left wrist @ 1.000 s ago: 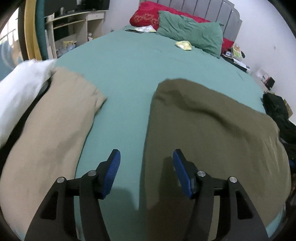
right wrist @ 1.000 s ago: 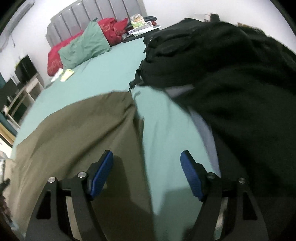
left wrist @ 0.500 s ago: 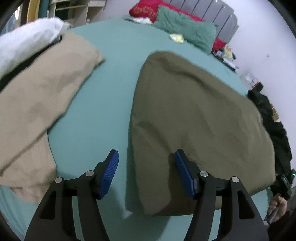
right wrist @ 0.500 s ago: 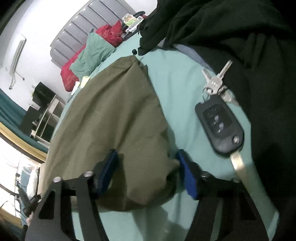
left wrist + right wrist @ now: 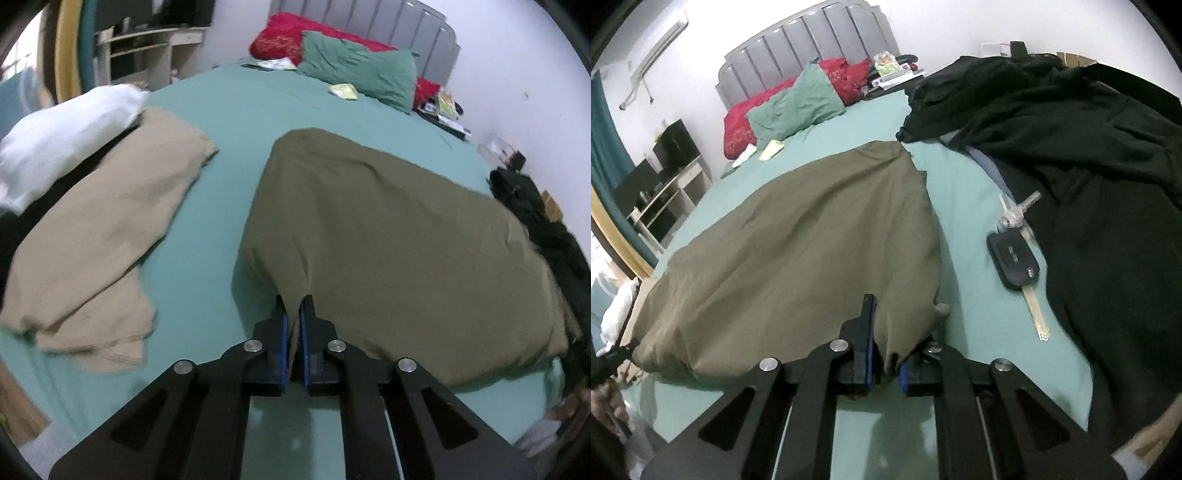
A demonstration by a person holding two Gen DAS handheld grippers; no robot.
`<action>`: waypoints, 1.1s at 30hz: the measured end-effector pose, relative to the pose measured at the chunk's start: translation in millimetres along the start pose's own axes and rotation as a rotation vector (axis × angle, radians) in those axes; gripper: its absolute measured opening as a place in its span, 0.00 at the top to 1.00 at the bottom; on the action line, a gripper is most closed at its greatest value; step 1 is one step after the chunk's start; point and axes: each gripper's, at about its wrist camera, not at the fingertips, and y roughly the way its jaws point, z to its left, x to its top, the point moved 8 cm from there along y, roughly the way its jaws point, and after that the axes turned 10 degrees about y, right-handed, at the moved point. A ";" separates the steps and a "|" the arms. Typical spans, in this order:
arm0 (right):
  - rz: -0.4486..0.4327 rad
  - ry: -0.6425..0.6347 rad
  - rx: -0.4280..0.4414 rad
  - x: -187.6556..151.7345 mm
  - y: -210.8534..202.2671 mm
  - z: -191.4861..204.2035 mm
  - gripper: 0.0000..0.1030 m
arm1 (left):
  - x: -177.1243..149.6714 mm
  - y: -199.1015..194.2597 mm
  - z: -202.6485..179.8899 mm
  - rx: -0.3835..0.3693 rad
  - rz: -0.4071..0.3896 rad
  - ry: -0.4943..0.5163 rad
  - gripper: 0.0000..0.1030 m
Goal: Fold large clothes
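Observation:
An olive-green garment [image 5: 388, 229] lies spread on the teal bed sheet [image 5: 207, 266]; it also shows in the right wrist view [image 5: 812, 236]. My left gripper [image 5: 293, 314] is shut on its near left corner, and the cloth rises in a peak between the blue pads. My right gripper [image 5: 884, 354] is shut on its near right corner, with cloth bunched between the pads [image 5: 868, 354].
A beige garment [image 5: 103, 236] and a white one [image 5: 62, 133] lie left. Black clothes [image 5: 1089, 166] are piled right, with a car key and keys [image 5: 1015, 258] on the sheet beside them. Pillows [image 5: 358, 74] and a headboard stand at the far end.
Both grippers were open and have closed on the near corners of the olive garment. The gripped corners are now lifted slightly off the sheet.

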 end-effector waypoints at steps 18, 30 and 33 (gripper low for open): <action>-0.059 0.044 -0.173 -33.0 -42.2 -46.0 0.63 | -27.6 -38.3 -7.6 0.057 0.037 0.050 0.57; -0.102 -0.322 0.071 -19.5 11.8 104.4 0.37 | 8.9 -39.8 -89.3 0.029 -0.092 0.144 0.45; 0.073 -0.340 0.002 -37.3 65.3 103.2 0.37 | -9.3 -8.6 -103.4 0.002 0.007 0.183 0.45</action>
